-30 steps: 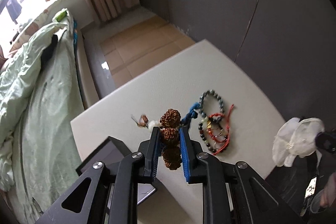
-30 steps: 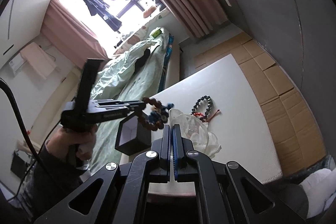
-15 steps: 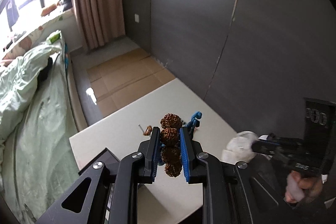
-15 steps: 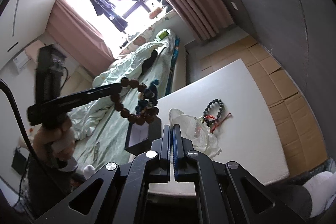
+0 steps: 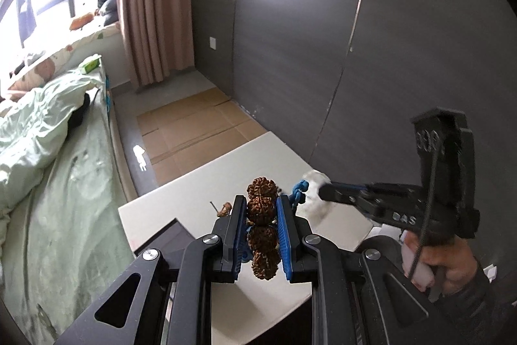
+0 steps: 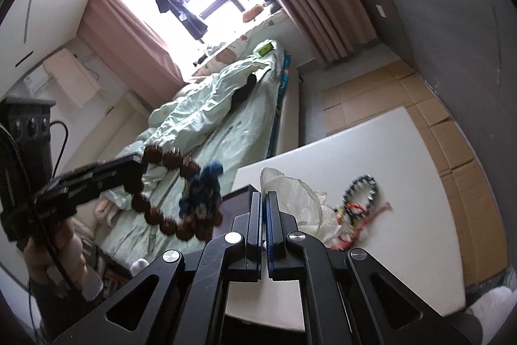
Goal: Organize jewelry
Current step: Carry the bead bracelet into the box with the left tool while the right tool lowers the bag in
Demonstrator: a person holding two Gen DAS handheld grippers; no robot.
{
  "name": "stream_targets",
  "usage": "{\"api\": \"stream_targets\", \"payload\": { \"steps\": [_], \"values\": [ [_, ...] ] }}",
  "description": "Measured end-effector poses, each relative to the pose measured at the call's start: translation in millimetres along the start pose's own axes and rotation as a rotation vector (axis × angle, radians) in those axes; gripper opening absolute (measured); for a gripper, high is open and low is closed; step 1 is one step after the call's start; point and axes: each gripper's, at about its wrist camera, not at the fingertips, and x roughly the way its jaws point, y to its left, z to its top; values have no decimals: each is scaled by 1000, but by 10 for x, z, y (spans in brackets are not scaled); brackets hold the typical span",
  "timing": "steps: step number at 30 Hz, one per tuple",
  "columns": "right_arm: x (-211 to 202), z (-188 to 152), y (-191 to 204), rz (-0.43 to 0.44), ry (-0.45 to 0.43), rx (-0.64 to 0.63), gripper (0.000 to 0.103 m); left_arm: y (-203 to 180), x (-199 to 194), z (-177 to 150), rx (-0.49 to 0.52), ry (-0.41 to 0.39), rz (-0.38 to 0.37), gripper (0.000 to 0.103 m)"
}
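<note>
The left gripper point(image 5: 261, 212) pinches a brown bead bracelet point(image 5: 262, 225) between its blue pads, holding it in the air above the white surface point(image 5: 194, 199); its blue tassel point(image 5: 299, 191) hangs alongside. The right gripper point(image 6: 264, 215) is pressed together on a white pouch point(image 6: 297, 199). Dark beads point(image 6: 362, 186) lie on the surface just beyond. Compared with a second ago, the bracelet sits higher and closer to the pouch.
</note>
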Motion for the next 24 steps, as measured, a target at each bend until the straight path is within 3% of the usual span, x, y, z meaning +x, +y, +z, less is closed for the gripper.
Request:
{"api": "stream_targets", "payload": {
  "steps": [9,19,24],
  "values": [
    [504,114,479,38,70,-78,3,487,34,-226,-81,14,54,20],
    [920,38,779,57,144,-142,3,1064,538,-637,-193,107,80,20],
    [1080,-4,819,49,174,-157,3,1261,785,-786,-261,143,48,22]
  ]
}}
